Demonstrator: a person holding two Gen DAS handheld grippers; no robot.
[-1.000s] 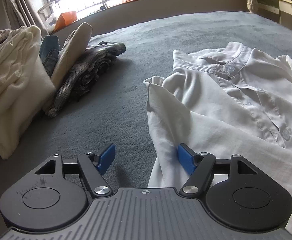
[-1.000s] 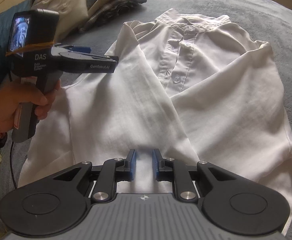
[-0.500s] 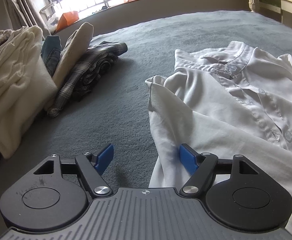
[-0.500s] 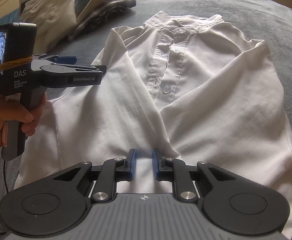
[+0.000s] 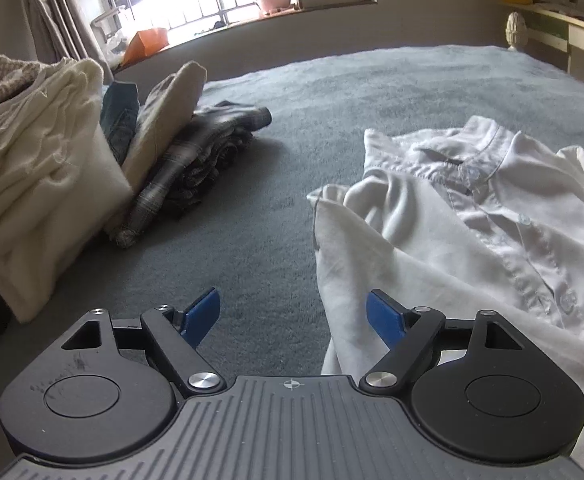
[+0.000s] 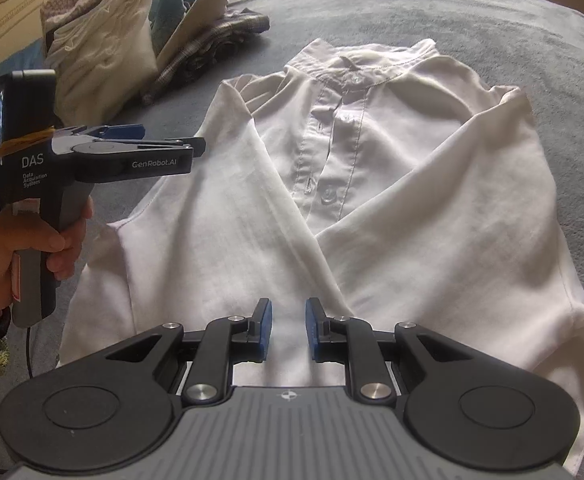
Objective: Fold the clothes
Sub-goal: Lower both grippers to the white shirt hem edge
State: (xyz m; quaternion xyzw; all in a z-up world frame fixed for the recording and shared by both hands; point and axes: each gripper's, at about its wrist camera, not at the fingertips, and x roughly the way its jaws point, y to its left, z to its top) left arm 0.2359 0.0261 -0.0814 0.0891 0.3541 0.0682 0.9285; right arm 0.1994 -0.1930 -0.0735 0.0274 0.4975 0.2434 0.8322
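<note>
A white button-up shirt (image 6: 391, 200) lies face up on the grey bed cover, both sleeves folded in across the front. In the left wrist view the shirt (image 5: 471, 232) lies to the right. My left gripper (image 5: 292, 312) is wide open and empty, above the shirt's left edge, its right finger over the cloth. It shows from the side in the right wrist view (image 6: 164, 140), held by a hand. My right gripper (image 6: 288, 328) hovers over the shirt's lower middle with its jaws a small gap apart and nothing between them.
A heap of clothes stands at the left: cream garments (image 5: 32, 184), jeans, a beige piece and a folded plaid shirt (image 5: 204, 148). The grey bed cover (image 5: 371, 92) stretches beyond. A window sill and a desk stand at the back.
Both grippers have drawn back a little from the shirt, and the shirt sits further away in the right wrist view. Jaw openings are unchanged.
</note>
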